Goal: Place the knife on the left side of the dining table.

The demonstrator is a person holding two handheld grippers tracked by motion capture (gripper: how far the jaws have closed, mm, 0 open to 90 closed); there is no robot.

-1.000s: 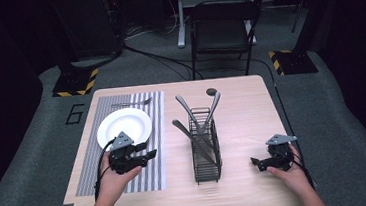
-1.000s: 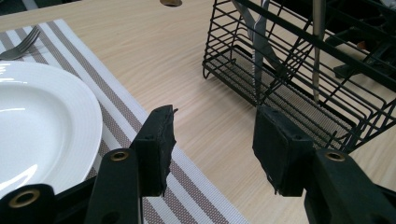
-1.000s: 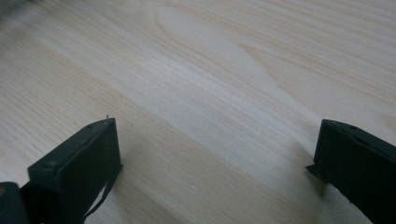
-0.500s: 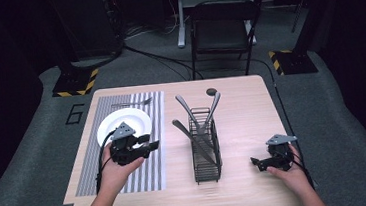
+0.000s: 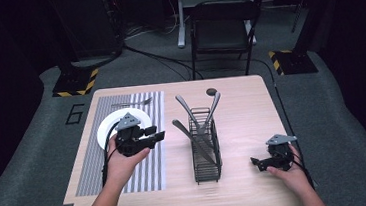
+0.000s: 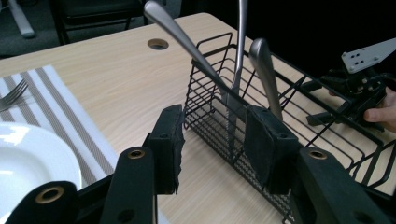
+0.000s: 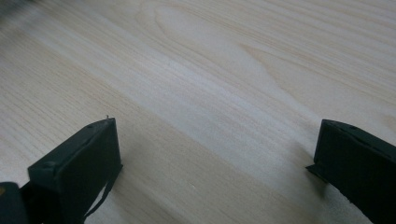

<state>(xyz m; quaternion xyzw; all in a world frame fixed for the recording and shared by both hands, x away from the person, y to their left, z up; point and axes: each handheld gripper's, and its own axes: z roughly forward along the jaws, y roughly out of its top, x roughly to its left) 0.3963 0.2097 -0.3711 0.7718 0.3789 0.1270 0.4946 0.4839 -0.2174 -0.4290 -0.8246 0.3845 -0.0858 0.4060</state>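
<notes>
Flanking the wire rack (image 5: 205,146), both tongs gape.

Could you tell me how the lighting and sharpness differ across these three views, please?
High view: the table is lit while the surrounding floor falls into darkness. Left gripper view: the wire basket and the cutlery handles are sharp, with glare on the white plate. Right gripper view: the far wood grain blurs, and soft shadows sit beside the open jaws.

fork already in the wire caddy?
No, the fork lies on the striped placemat behind the plate, apart from the wire caddy.
</notes>
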